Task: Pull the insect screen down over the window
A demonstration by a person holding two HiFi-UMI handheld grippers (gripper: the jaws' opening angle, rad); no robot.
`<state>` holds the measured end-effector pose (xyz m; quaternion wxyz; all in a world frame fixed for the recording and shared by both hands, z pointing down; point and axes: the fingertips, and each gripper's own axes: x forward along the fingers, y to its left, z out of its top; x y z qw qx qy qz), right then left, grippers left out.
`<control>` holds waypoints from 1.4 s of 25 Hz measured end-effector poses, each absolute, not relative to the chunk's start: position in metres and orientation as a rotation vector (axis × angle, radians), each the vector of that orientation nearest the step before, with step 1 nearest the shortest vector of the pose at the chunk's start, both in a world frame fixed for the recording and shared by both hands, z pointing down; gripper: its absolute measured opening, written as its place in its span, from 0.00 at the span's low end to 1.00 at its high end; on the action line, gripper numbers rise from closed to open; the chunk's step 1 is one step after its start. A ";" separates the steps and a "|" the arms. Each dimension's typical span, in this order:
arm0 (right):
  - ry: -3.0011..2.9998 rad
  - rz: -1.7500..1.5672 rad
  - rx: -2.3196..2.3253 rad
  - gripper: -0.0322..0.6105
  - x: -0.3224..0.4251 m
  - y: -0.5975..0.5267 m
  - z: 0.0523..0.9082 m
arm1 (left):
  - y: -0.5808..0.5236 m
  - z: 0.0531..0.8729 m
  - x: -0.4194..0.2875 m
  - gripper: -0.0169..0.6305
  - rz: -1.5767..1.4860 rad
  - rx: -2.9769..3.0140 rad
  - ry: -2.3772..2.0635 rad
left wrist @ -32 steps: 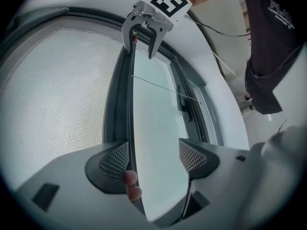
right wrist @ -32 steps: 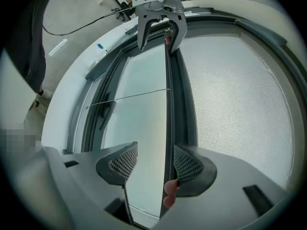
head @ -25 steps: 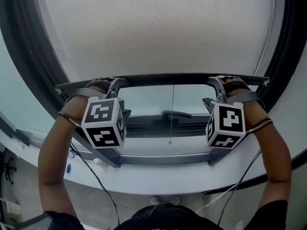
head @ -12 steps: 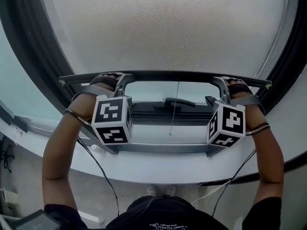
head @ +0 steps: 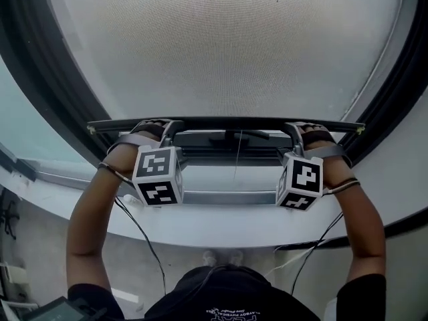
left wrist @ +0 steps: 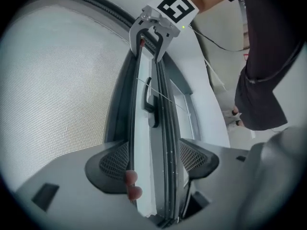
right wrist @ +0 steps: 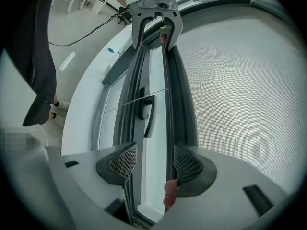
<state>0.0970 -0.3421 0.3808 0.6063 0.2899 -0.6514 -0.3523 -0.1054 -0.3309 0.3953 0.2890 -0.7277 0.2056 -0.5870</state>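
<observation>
- The insect screen covers most of the window. Its dark bottom bar runs level from left to right, just above the window handle.
- Left hand-held gripper: jaws apart, the bar beside one jaw, fingertips hooked over it.
- Right hand-held gripper: jaws apart too, fingertips on the bar.
</observation>
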 end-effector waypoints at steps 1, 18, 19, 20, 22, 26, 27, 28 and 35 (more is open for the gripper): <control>-1.518 -0.799 0.662 0.42 0.097 -0.341 0.391 | -0.330 0.404 -0.105 0.54 -1.572 -1.956 0.543; -1.530 -0.734 0.657 0.42 0.097 -0.335 0.438 | -0.329 0.453 -0.103 0.54 -1.595 -1.983 0.578; -1.530 -0.729 0.657 0.42 0.097 -0.335 0.439 | -0.329 0.454 -0.103 0.54 -1.596 -1.982 0.582; -1.529 -0.725 0.656 0.42 0.097 -0.335 0.440 | -0.329 0.455 -0.103 0.54 -1.598 -1.984 0.586; -1.534 -0.718 0.644 0.42 0.097 -0.335 0.451 | -0.328 0.466 -0.103 0.54 -1.613 -1.996 0.578; -1.574 -0.633 0.572 0.42 0.094 -0.325 0.489 | -0.324 0.505 -0.101 0.54 -1.663 -2.042 0.537; -1.570 -0.636 0.568 0.42 0.095 -0.326 0.498 | -0.322 0.513 -0.101 0.54 -1.674 -2.047 0.537; -1.564 -0.647 0.572 0.42 0.096 -0.328 0.506 | -0.322 0.519 -0.101 0.53 -1.681 -2.051 0.539; -1.580 -0.668 0.648 0.42 0.096 -0.334 0.515 | -0.324 0.524 -0.094 0.53 -1.638 -2.051 0.584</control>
